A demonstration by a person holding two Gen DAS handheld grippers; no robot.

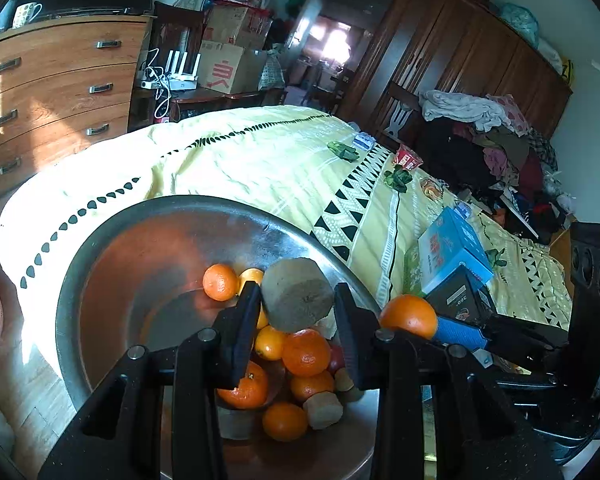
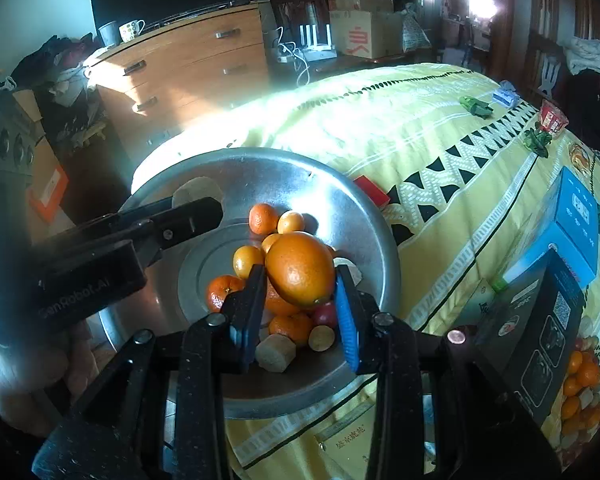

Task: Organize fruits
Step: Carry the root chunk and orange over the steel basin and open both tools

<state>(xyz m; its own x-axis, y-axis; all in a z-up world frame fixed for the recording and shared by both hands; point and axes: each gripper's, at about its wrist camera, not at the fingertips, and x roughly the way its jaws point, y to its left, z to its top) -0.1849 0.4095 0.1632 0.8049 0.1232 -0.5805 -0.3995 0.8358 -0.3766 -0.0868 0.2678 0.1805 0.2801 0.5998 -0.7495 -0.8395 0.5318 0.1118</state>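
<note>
Both grippers sit over the bowl (image 2: 260, 168), each loaded. Left gripper (image 1: 296, 312): closed on a brown chunk (image 1: 298, 294), a blunt, rough-skinned piece with a flat cut face; its left finger (image 1: 240, 332) presses that side, and on the right side contact is hard to judge. Right gripper (image 2: 300, 284): clamped on a large orange (image 2: 300, 268), held between its blue-padded fingers (image 2: 348, 316) and tilted, stem end toward the lower right. In the left wrist view the same orange (image 1: 409, 315) shows just right of the left gripper, at the tip of the blue pad and at the bowl's right rim. In the right wrist view the left gripper (image 2: 198, 200) reaches in from the left across the bowl's far-left side, the chunk (image 2: 198, 190) poking out behind its finger. Below both loads, in the bowl's bottom: a heap of small oranges (image 2: 260, 218), one red fruit (image 2: 326, 314) and two more brown chunks (image 2: 274, 350), all touching or stacked. Bowl is metal, shallow, resting on a yellow patterned bedspread (image 2: 420, 128). To the right of the right gripper, on the bedspread: a blue box (image 2: 576, 224) lying on a black box (image 2: 540, 320). Beyond the bowl's far-right rim: a small red box (image 2: 372, 190). Farther off, behind the bed: a wooden dresser (image 2: 188, 68).
</note>
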